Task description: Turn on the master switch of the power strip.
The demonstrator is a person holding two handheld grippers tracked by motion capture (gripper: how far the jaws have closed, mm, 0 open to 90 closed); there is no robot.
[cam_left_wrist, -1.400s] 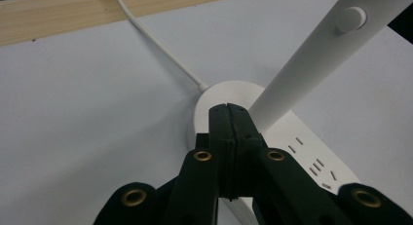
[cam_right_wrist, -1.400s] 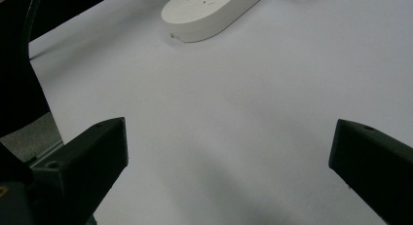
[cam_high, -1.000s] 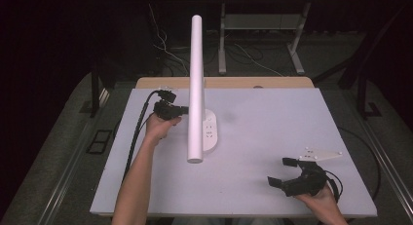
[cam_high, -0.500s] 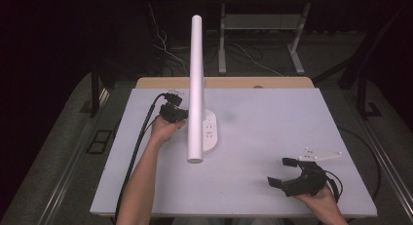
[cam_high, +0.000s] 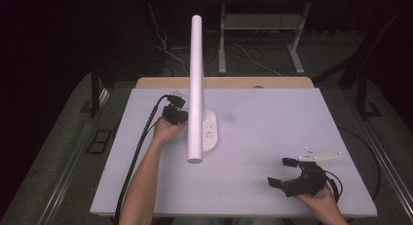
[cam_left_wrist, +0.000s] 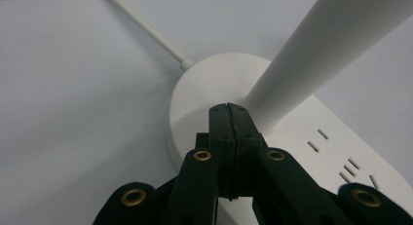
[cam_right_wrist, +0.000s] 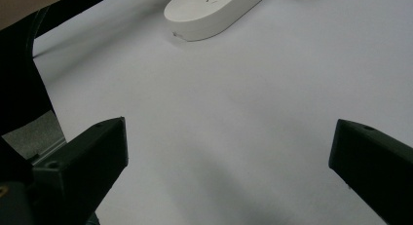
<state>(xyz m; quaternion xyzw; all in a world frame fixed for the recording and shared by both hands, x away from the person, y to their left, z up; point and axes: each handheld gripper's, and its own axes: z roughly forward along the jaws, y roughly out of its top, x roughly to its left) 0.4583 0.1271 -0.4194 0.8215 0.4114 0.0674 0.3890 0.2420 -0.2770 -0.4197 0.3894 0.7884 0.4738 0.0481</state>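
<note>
A white desk lamp stands left of the table's middle: a tall white tube [cam_high: 197,79] rises from an oval base [cam_high: 210,132] with socket slots. My left gripper [cam_high: 179,116] is at the base's left side. In the left gripper view its jaws are shut with nothing between them, and my left gripper [cam_left_wrist: 229,109] has its tips at the top of the base [cam_left_wrist: 195,103], right at the foot of the tube [cam_left_wrist: 321,45]. My right gripper [cam_high: 281,172] rests near the front right, open and empty. The right gripper view looks past the right gripper [cam_right_wrist: 229,147] to the base [cam_right_wrist: 214,10].
The lamp's thin white cord [cam_left_wrist: 146,28] runs off the back of the base. A grey table top [cam_high: 272,118] spreads wide around the lamp. A black cable [cam_high: 139,147] trails from the left gripper along the forearm. Dark floor with wires and table legs lies beyond the far edge.
My left gripper has shifted a little to the right and toward me, closer to the foot of the tube. The right gripper has stayed where it was.
</note>
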